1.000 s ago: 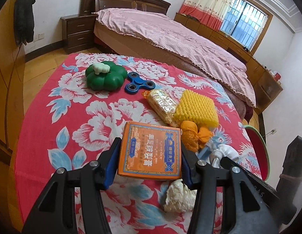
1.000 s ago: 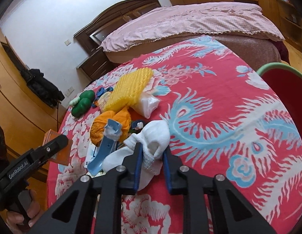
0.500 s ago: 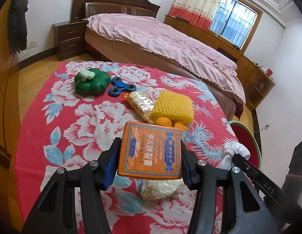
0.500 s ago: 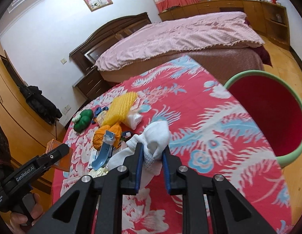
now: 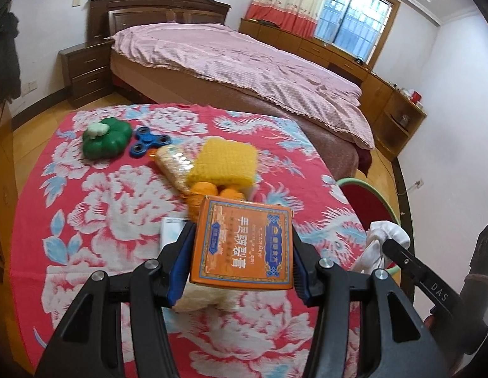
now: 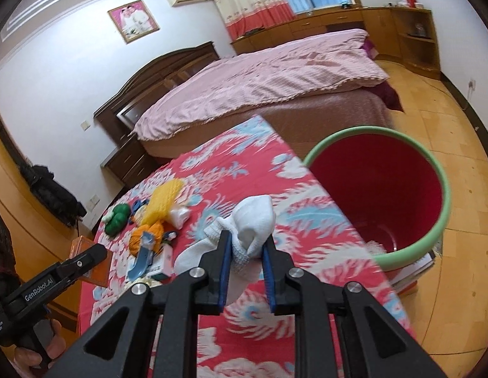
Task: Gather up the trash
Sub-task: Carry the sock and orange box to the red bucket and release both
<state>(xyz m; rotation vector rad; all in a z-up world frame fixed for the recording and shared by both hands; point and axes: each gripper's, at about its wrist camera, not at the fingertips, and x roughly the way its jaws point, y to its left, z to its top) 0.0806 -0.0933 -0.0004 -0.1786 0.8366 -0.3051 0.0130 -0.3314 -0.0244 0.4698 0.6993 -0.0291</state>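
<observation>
My left gripper [image 5: 241,252] is shut on an orange box [image 5: 242,242] with blue print, held above the table. The same box [image 6: 91,263] shows at the far left of the right wrist view, in the left gripper [image 6: 86,260]. My right gripper [image 6: 245,249] is shut on a white sock [image 6: 252,220] that hangs over the table's right part. The sock [image 5: 382,242] also appears at the right of the left wrist view. A red bin with a green rim [image 6: 442,220] stands on the floor just past the table's right edge.
On the flowered red tablecloth [image 5: 102,208] lie a green pumpkin toy [image 5: 107,137], a blue spinner [image 5: 151,141], a yellow sponge [image 5: 225,163], a wrapped snack [image 5: 174,165], orange cloth [image 5: 206,192] and a blue clip [image 6: 143,255]. A pink bed [image 5: 244,63] lies beyond.
Both grippers rose and swung right with their loads. The sock came off the table pile and now hangs near the red bin, which fills more of the right wrist view.
</observation>
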